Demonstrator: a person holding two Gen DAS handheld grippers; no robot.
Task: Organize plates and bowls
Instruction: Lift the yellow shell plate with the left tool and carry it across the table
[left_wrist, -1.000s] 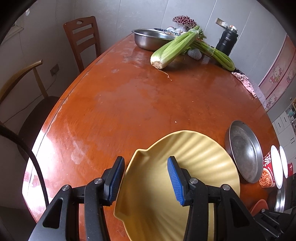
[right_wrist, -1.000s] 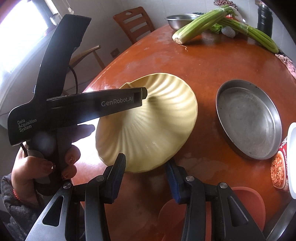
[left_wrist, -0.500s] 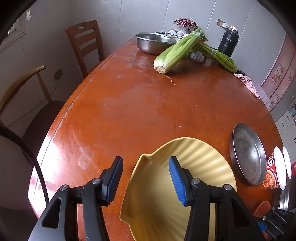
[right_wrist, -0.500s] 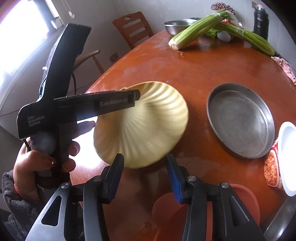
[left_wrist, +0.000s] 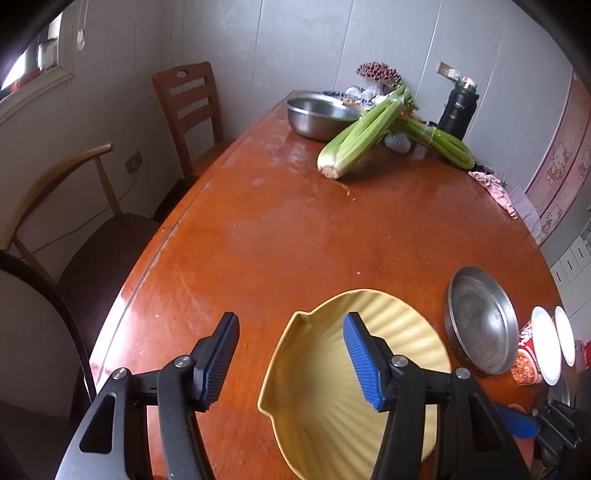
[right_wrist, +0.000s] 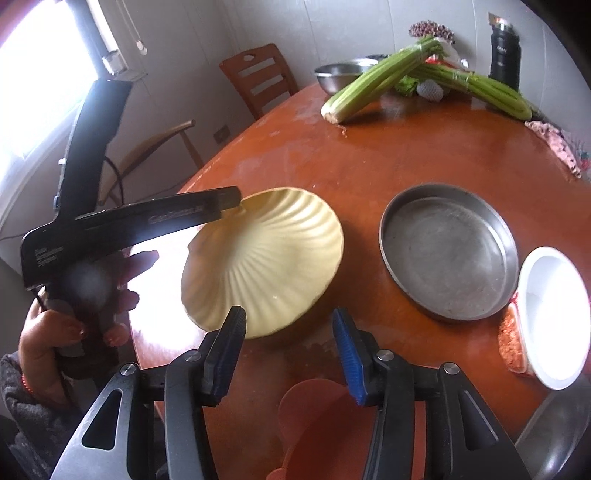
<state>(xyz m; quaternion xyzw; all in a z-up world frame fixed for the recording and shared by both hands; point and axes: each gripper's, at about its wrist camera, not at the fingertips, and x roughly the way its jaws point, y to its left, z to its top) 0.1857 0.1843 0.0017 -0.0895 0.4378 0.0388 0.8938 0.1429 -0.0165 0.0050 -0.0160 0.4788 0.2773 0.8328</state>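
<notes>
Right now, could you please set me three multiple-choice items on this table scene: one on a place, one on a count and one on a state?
1. In the right wrist view, where is the round metal pan relative to the yellow plate?
A. To its right, apart from it
B. Stacked on it
C. On a chair

2. How many celery bunches lie at the far end?
A. One
B. Two
C. Four

3. What state is the metal pan in?
A. Upside down
B. Full of food
C. Upright and empty

Answers: 1 A, bare wood shows between pan and plate; 2 B, two green bunches cross each other; 3 C, its bare inside faces up.
</notes>
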